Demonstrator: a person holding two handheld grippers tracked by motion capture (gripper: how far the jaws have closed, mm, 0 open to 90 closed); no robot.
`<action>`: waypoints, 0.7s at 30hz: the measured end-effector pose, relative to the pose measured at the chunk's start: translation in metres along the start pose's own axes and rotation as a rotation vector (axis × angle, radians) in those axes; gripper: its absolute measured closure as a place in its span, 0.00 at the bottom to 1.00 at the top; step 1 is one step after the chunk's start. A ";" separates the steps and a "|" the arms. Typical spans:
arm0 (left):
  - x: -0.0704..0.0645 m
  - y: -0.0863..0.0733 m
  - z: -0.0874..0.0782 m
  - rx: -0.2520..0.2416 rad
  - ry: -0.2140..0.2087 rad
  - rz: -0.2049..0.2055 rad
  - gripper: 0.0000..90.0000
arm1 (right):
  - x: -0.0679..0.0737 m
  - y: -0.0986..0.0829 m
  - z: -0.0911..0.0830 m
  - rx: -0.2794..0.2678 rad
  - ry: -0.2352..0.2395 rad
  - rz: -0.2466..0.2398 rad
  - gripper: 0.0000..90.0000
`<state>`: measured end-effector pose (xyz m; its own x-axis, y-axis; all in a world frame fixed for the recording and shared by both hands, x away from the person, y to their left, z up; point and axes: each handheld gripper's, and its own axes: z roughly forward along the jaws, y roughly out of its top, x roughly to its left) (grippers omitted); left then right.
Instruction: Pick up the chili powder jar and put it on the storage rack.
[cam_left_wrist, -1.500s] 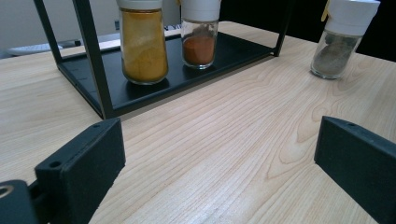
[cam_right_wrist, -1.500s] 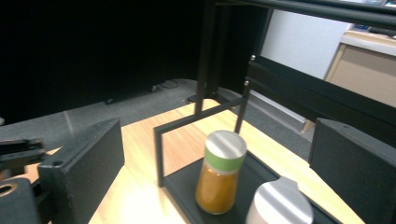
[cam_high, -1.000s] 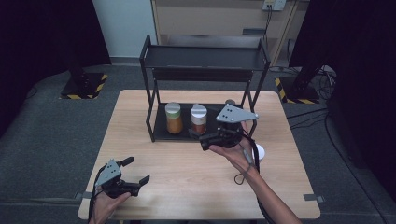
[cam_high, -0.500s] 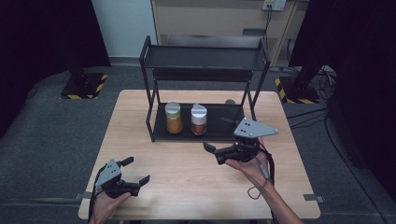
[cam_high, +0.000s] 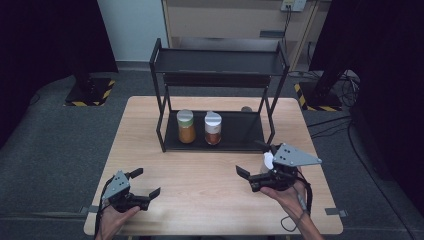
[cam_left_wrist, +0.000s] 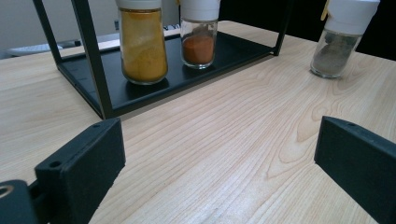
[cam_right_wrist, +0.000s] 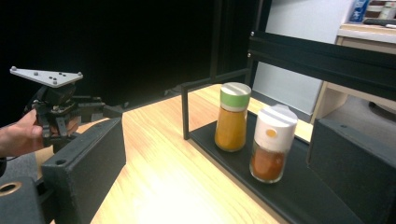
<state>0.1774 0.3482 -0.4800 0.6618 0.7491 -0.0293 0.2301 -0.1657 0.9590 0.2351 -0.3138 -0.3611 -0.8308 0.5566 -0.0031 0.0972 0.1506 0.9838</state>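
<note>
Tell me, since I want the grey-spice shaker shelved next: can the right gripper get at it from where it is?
Probably yes. The right gripper is open, and the grey-spice shaker stands upright on bare table just beside it, outside the black rack, though the gripper must turn toward it.

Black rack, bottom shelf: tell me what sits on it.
Bottom shelf of the black rack: a yellow-spice jar and a red-spice jar, side by side. The shelf's back corners are hidden by the top shelf.

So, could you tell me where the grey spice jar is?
The grey spice jar stands on the table, outside the rack, by the right gripper.
</note>
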 end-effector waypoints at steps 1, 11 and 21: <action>0.000 0.000 0.000 -0.001 -0.001 0.004 0.01 | 0.001 -0.003 -0.004 0.003 -0.007 -0.002 0.06; 0.000 0.000 0.000 0.001 -0.005 0.003 0.01 | 0.008 -0.026 -0.033 0.010 -0.051 0.017 0.06; 0.000 0.000 0.000 -0.002 -0.010 0.005 0.01 | 0.011 -0.053 -0.050 0.038 -0.104 0.051 0.06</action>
<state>0.1772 0.3484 -0.4797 0.6698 0.7420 -0.0275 0.2253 -0.1678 0.9597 0.1935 -0.3559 -0.4042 -0.7628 0.6461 0.0265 0.1602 0.1492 0.9757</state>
